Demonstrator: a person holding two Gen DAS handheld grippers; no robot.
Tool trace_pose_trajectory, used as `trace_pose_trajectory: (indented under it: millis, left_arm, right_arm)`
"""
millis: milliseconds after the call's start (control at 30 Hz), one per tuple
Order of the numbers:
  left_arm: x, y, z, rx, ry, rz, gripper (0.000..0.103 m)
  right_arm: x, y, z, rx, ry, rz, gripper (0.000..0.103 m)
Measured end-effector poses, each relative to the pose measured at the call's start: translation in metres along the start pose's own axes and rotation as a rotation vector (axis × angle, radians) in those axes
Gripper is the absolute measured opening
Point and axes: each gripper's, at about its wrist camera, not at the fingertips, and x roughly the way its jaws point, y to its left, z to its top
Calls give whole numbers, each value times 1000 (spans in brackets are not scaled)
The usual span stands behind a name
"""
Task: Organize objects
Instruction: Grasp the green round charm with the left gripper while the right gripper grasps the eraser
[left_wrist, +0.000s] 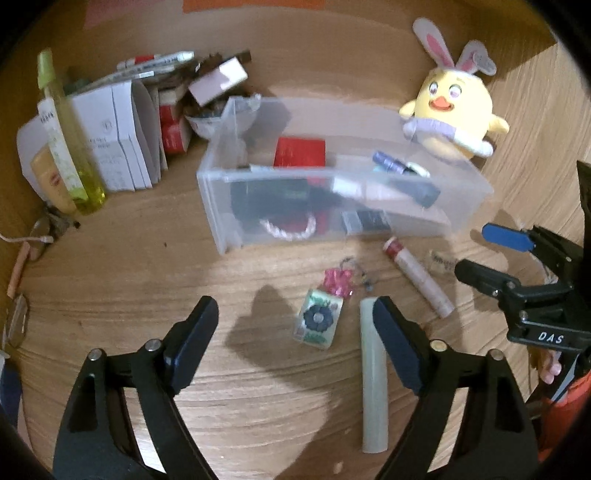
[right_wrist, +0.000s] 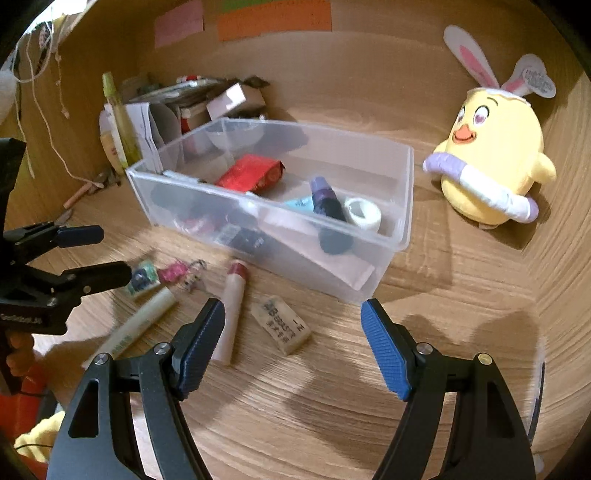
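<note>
On the wooden desk (left_wrist: 129, 258), the left gripper (left_wrist: 295, 317) hangs with jaws spread, empty, over a green-and-pink keychain charm (left_wrist: 319, 317), beside a pale green tube (left_wrist: 373, 387). The right gripper (right_wrist: 291, 314) is likewise released above a cream rectangular eraser (right_wrist: 282, 325) and a red-capped stick (right_wrist: 232, 314). The clear plastic bin (right_wrist: 399, 229) sits just beyond, holding 1 red packet (right_wrist: 251, 173).

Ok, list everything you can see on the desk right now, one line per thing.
clear bin: one, desk centre, holding small items
plush chick: one, yellow, right of bin
eraser: one, off-white, in front of bin
lip tube: one, pale, red cap, left of eraser
pale stick: one, greenish-white, front
keychain charm: one, green, pink bow
spray bottle: one, yellow-green, back left
boxes: several, white, back left
left gripper: fingers open
right gripper: fingers open
</note>
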Motion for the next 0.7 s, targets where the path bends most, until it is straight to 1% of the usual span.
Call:
trace_pose_trajectory:
  millis: [133,200,267,433,467,500,567,633,700]
  left_arm:
    - [8,2,-5,-11,32,-13,75]
    - [11,3,-7,-13,40,-20,70]
    - [13,3,-7,-13,47,-25,67]
    - [18,1,-6,-12,72,-45,57]
    - [18,0,-6,-11,69,-41,56]
    - [19,0,-6,-10,71,-45,54]
    - [20,0,-5,-14,73,-52,52]
    - [21,0,-4,-14,72,-58,47]
    - [22,-1,-3,-12,71,-66,38]
  right_arm:
    - [8,-1,-3,-8,26,-8,73]
    - [12,-3,-5,-6,38,-7,73]
    - [13,-3,-7,-2,44,1,73]
    - [17,0,-8,-18,58,0,72]
    - [18,1,-8,-22,63,-7,70]
    - [19,3,-8,-26,66,-11,67]
    - [21,4,-8,-32,73,-5,62]
    - [23,6,-8,-37,83,-4,55]
    - [27,8,-7,-43,96,-2,50]
